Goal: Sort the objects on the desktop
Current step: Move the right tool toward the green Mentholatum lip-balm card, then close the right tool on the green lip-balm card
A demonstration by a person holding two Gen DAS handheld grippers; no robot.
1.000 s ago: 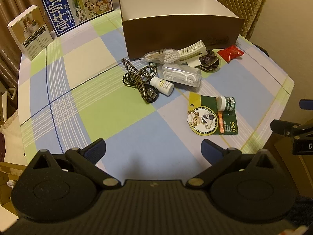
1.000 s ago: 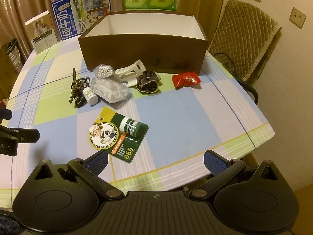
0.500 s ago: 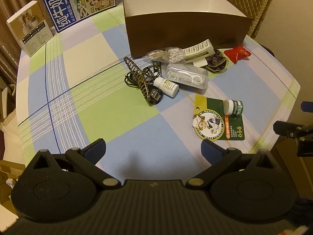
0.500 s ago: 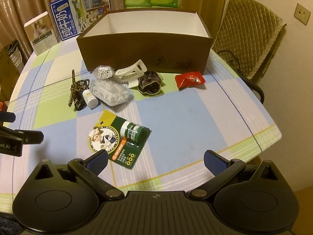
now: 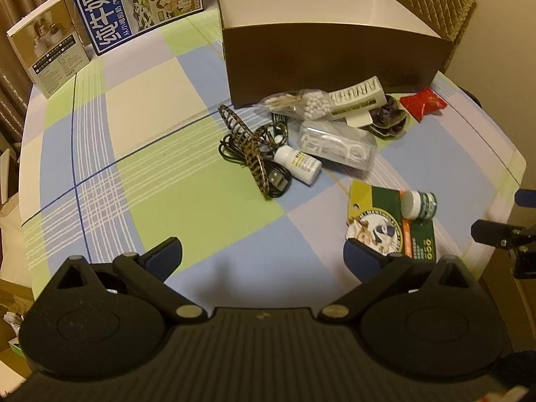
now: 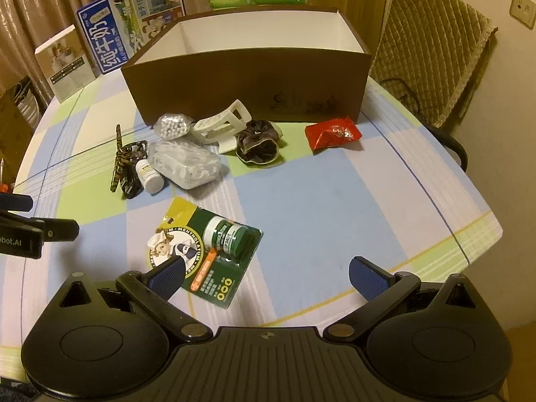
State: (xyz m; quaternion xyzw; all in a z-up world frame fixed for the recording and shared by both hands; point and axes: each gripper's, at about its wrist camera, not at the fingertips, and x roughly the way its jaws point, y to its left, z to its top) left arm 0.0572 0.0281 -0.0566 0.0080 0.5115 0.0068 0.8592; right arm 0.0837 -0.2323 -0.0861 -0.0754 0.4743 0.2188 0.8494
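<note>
Right wrist view: right gripper (image 6: 266,276), jaws wide and holding nothing, hovers over the table's (image 6: 335,207) near edge. Mentholatum blister card (image 6: 204,251) lies just beyond, its near corner beside the left fingertip. Left gripper (image 5: 263,256), likewise wide, has the card (image 5: 392,222) beyond its right fingertip. Farther: pill bottle (image 6: 150,176), floss-pick bag (image 6: 184,164), brown box (image 6: 248,97).

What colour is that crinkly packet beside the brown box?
Red packet, clearest in the right wrist view.
</note>
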